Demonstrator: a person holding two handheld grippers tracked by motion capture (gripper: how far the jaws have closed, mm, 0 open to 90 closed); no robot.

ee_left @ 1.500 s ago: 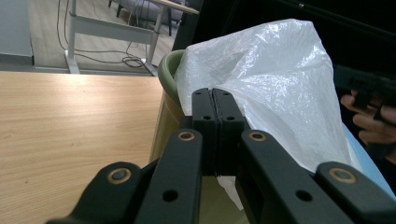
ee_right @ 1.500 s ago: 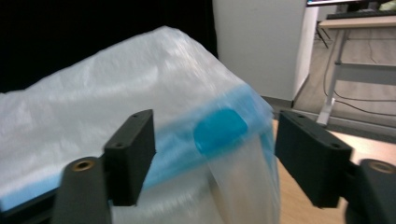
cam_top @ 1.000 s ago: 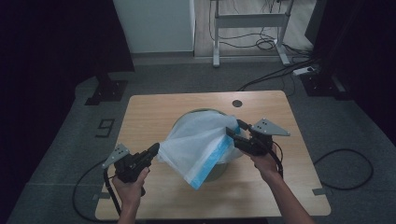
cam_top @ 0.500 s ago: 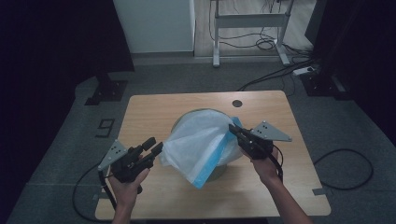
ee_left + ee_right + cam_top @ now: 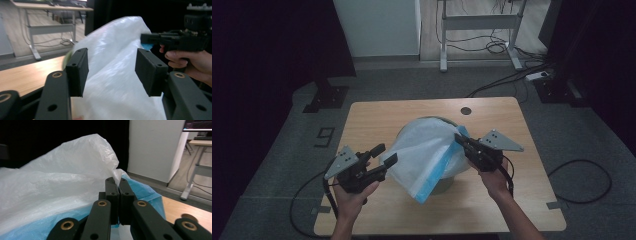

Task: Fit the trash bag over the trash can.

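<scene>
A white plastic bag [image 5: 422, 152] with a blue layer along its lower edge is draped over a round pale container [image 5: 448, 181] in the middle of the wooden table [image 5: 377, 117]. My right gripper [image 5: 460, 140] is shut on the bag's upper right edge, and its jaws pinch the thin film [image 5: 119, 181]. My left gripper [image 5: 385, 154] hovers just off the bag's left side. Its jaws have just been opening and stand apart, with the bag [image 5: 112, 82] beyond them and untouched by the pads [image 5: 78, 71]. The right gripper [image 5: 172, 40] shows behind the bag.
A round cable hole [image 5: 466, 110] sits near the table's far edge. A white wall panel [image 5: 377, 27] and a metal desk frame [image 5: 477, 22] stand behind the table. Cables [image 5: 584, 175] trail over the grey floor, right.
The left gripper let go of the bag's left corner, opened and lifted slightly. The right gripper's jaws, open a second ago, closed on the bag's upper right edge.
</scene>
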